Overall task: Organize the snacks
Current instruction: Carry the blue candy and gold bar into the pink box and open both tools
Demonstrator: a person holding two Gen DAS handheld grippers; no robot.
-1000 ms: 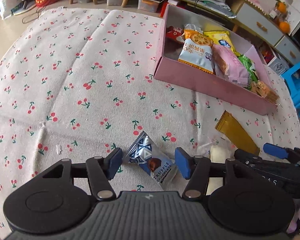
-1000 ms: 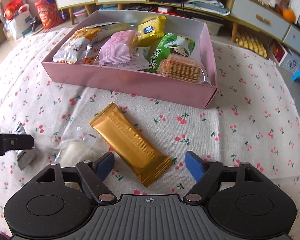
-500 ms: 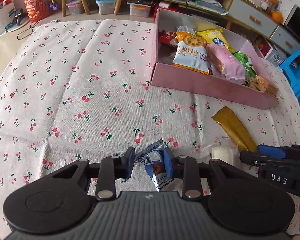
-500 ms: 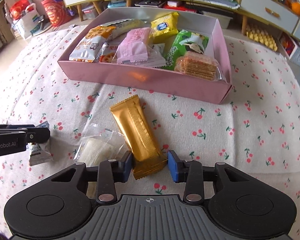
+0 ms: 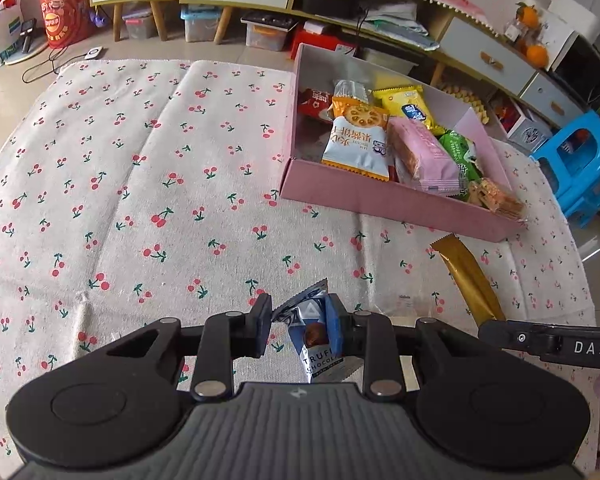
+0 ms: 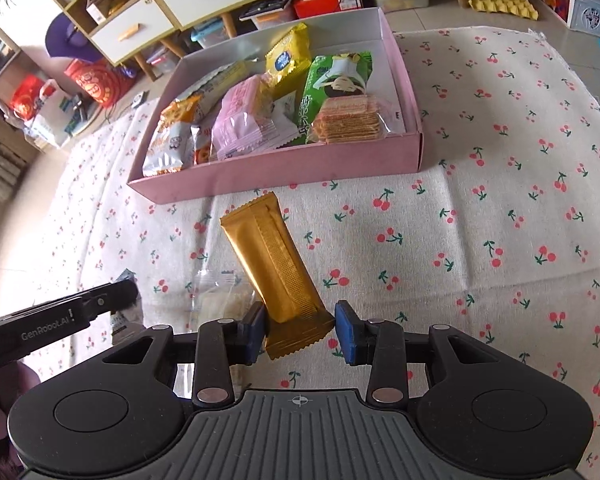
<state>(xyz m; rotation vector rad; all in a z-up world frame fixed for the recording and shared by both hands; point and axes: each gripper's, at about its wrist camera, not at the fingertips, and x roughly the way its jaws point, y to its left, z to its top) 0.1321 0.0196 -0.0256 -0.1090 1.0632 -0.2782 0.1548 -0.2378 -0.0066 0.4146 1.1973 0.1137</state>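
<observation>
- Left gripper [image 5: 300,330] has just closed on the truffle chocolate packet [image 5: 314,334], near the cloth's near edge.
- Right gripper [image 6: 300,330] has just closed on the gold bar [image 6: 278,270] (pink box [image 6: 284,170] lies farther off).

Your left gripper [image 5: 302,330] is matte black plastic: a ribbed grey centre plate with a small pale emblem, a round disc housing at 8 o'clock and another at 4 o'clock, and two linkage bars with silver pivot screws. Its fingers [image 5: 334,330] carry blue pads. Your right gripper [image 6: 302,330] is built the same, with a crosshair mark on its ribbed plate and blue pads on its fingers [image 6: 348,332]. Seen from the side, one arm reads "DAS" in white, the other "GenRobot.AI". A purple sleeve edge shows at 8 o'clock.
</observation>
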